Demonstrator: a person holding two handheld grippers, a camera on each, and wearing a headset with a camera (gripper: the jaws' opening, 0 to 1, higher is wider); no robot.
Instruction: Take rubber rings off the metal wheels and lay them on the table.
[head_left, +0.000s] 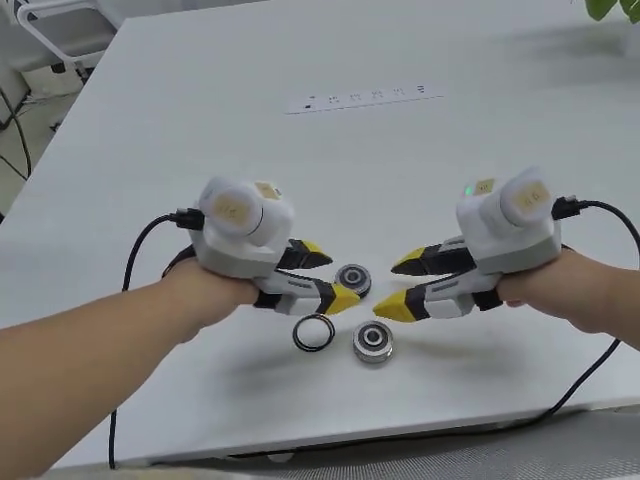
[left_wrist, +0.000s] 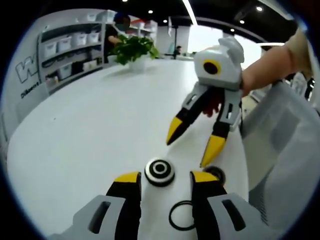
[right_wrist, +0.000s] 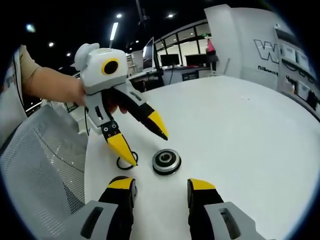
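Note:
Two small metal wheels lie near the table's front edge: a darker-rimmed wheel and a silvery wheel closer to me. In the left gripper view the silvery wheel peeks out from behind my own jaw. A loose black rubber ring lies flat on the table beside them. My left gripper is open, its jaws either side of the darker wheel. My right gripper faces it, open and holding nothing.
The white table stretches far ahead, with a strip of sockets set in its middle. Black cables trail from both grippers. A potted plant stands at the far end. A mesh chair is beside the table.

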